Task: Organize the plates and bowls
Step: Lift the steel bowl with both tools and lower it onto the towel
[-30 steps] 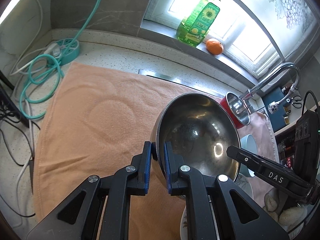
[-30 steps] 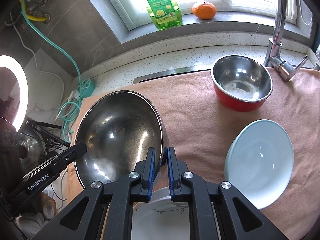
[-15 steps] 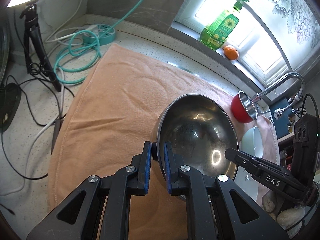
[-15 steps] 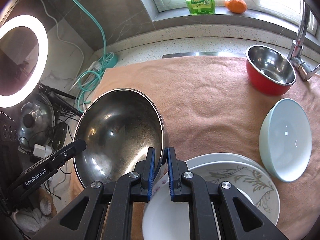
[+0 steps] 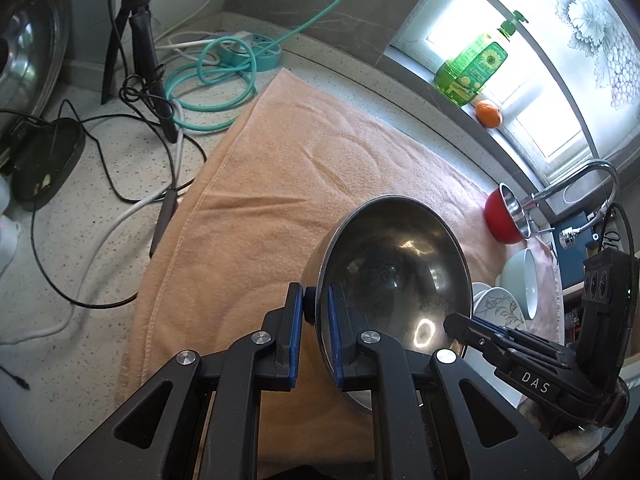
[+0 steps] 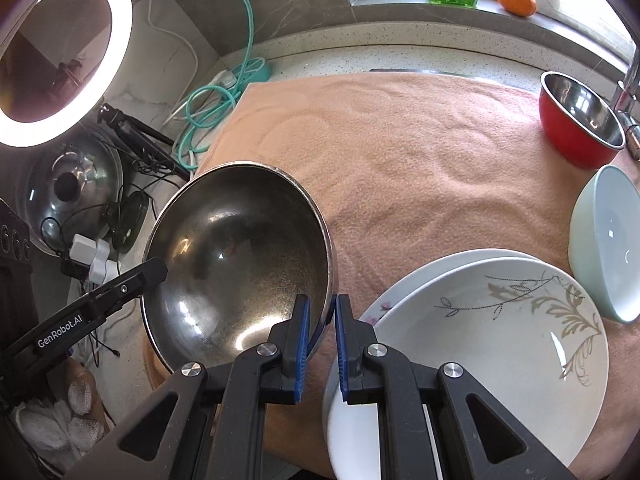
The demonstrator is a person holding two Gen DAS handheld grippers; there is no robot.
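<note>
A large steel bowl hangs tilted above the orange towel, gripped from both sides. My left gripper is shut on its left rim, and my right gripper is shut on its right rim. Each gripper's black finger also shows in the other view, at the bowl's opposite edge. To the right, a white plate with a leaf pattern lies stacked on another plate. A pale blue bowl and a red bowl with a steel inside stand beyond it.
Teal hose, cables and a small tripod crowd the counter left of the towel, beside a pot lid and a lit ring light. A faucet stands at the right. A green soap bottle and an orange sit on the windowsill.
Both grippers have carried the steel bowl leftward over the towel, away from the red and blue bowls. The stacked plates have come into view on the right, and the left counter clutter shows more.
</note>
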